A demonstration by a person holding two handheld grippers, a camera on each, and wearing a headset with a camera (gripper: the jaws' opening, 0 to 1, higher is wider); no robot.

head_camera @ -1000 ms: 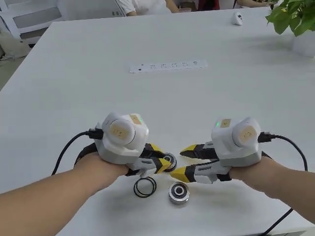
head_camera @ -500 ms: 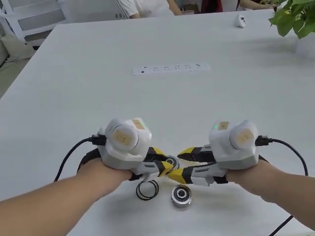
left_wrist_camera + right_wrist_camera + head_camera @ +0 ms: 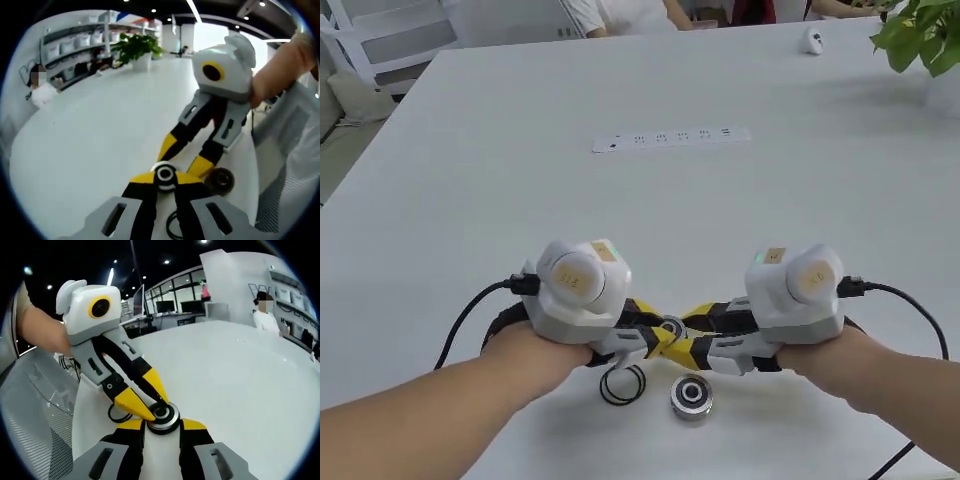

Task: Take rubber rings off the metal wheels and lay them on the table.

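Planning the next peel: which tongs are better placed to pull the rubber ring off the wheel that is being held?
Right. The left tongs are shut on the metal wheel and steady it, while the right tongs stand open on either side of its rim, probably free to do the peeling.

Near the front edge of the table (image 3: 470,180), the left gripper (image 3: 660,331) and right gripper (image 3: 683,334) meet tip to tip at a wheel (image 3: 671,327). Rings (image 3: 622,384) lie just in front, a second wheel (image 3: 691,394) to their right, and a power strip (image 3: 670,138) well behind.

White table (image 3: 520,200), potted plant (image 3: 918,40), wall shelves (image 3: 75,45).
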